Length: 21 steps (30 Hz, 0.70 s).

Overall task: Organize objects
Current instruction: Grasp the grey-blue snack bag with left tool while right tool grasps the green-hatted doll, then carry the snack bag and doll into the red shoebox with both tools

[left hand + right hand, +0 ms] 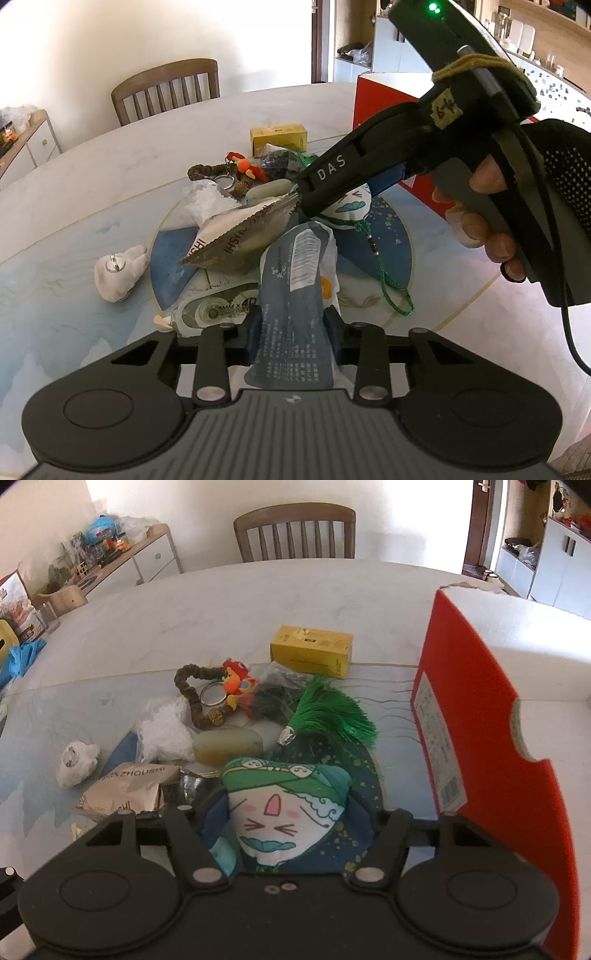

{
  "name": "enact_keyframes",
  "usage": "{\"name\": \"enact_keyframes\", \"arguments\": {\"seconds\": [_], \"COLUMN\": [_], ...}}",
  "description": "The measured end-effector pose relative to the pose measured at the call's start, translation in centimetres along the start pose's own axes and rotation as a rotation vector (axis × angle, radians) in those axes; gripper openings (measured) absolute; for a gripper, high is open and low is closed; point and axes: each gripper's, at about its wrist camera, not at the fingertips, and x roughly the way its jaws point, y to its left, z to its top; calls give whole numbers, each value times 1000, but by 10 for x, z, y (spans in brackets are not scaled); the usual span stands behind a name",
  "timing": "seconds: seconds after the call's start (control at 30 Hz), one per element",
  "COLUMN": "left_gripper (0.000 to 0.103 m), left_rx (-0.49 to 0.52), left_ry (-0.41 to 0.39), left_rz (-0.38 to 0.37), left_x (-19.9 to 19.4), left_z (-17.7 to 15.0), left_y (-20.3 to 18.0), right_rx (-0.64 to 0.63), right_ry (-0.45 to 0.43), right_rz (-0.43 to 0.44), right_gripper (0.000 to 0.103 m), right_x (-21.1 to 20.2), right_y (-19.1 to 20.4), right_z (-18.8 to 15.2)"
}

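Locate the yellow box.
In both wrist views the yellow box lies on the table's far side, behind the pile, left of the red carton.

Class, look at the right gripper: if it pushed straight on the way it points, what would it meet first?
The right gripper already has the cat-face sachet between its fingers, so that comes first; beyond it probably the green tassel, though depth is unclear.

"DAS" is printed on the right gripper (pixel 295 195); "5MM x 40" on the tape roll (pixel 218 310) below the "ZHOUSHI" paper bag (pixel 125 790).
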Motion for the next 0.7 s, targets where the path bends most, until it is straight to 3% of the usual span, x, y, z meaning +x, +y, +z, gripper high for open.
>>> {"name": "enact_keyframes", "arguments": {"seconds": [0.37,0.7], "left_gripper": [31,31], "left_rx": [17,15], "left_ry": [-74,-90], "left_rz": [2,5], "left_x": [-29,-46], "left_z": [18,54], "left_y": [3,3], "right_rx": [-8,-5], "right_ry": [-81,-160], "right_rz": [11,-1], "right_gripper": [65,65], "right_x": [-56,-111], "right_y": [-1,-14], "right_z": [8,21]}}
